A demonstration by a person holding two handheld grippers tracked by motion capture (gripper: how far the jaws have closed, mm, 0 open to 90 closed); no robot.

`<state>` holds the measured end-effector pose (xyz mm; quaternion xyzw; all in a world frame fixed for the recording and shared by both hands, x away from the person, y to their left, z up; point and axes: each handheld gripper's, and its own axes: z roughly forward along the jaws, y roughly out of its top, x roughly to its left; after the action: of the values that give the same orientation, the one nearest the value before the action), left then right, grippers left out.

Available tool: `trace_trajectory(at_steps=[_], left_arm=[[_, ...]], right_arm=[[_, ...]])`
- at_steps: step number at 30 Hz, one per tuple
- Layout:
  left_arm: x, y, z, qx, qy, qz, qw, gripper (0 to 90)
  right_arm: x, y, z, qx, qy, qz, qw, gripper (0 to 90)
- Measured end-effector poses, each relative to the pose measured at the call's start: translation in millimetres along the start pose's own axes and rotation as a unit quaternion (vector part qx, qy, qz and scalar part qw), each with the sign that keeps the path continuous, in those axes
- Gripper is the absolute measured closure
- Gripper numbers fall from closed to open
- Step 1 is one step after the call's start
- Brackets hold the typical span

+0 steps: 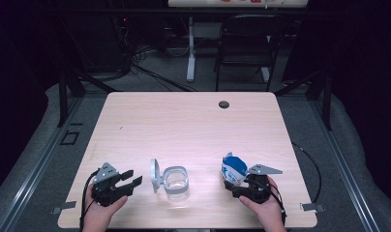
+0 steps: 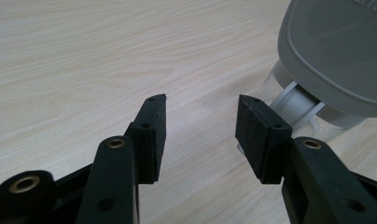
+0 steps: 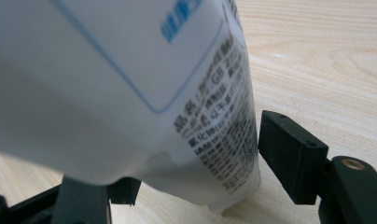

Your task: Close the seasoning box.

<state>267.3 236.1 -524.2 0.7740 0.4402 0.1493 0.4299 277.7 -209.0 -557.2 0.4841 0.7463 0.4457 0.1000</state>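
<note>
Landmark = clear container, sitting near the front edge of the table, roughly mid-width. Its grey lid is flipped up on the hinge, standing on the container's left side, so the mouth is open and, as far as the high view shows, there's nothing inside yet. Left gripper is just left of the lid, resting low by the table edge w/ jaws apart and holding nothing; in the left gripper view the fingertips point at bare wood, and the lid w/ its hinge sits close by on the far side of one jaw. Right gripper is well right of the container, w/ a white-and-blue pouch standing between its jaws. In the right gripper view the pouch looms close, printed text blurred; one pad stands a hair off the pouch's edge, other jaw mostly hidden behind it, so can't tell if the grip is closed on it or just framing it. Judgement: looks like a pour-the-pouch-into-the-container job. Done so far: lid open, pouch reached. Left to do: firm up the grip, carry the pouch over to the container, tip contents in, prob. shut the lid after.
</note>
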Motion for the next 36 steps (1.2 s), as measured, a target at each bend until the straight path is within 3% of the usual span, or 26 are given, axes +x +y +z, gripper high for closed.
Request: trace_trajectory(at_steps=[2, 12, 18, 23, 31, 36], left_arm=[[0.1, 0.1, -0.1, 0.0, 0.0, -0.001, 1.0, 53.5], [0.7, -0.4, 0.6, 0.0, 0.0, -0.003, 1.0, 53.5], [0.8, -0.4, 1.1, 0.002, -0.001, 0.0, 1.0, 53.5], [0.5, -0.5, 1.6, 0.001, -0.003, 0.0, 1.0, 53.5], [0.8, -0.6, 1.6, 0.001, -0.002, 0.0, 1.0, 53.5], [0.7, -0.6, 1.9, 0.001, -0.002, 0.001, 1.0, 53.4]], right_arm=[[-0.2, -1.3, 1.4, 0.007, -0.01, -0.007, 0.9999, 34.6], [-3.1, -6.7, 10.3, 0.012, -0.008, -0.001, 0.9999, 33.6], [-3.1, -8.7, 14.5, -0.002, -0.002, 0.007, 1.0, 33.2], [-3.7, -10.2, 16.4, 0.003, -0.007, 0.008, 0.9999, 33.0], [-6.5, -13.7, 22.6, -0.007, 0.006, 0.021, 0.9997, 31.3], [-7.0, -13.9, 22.9, 0.001, -0.003, 0.017, 0.9999, 31.4]])
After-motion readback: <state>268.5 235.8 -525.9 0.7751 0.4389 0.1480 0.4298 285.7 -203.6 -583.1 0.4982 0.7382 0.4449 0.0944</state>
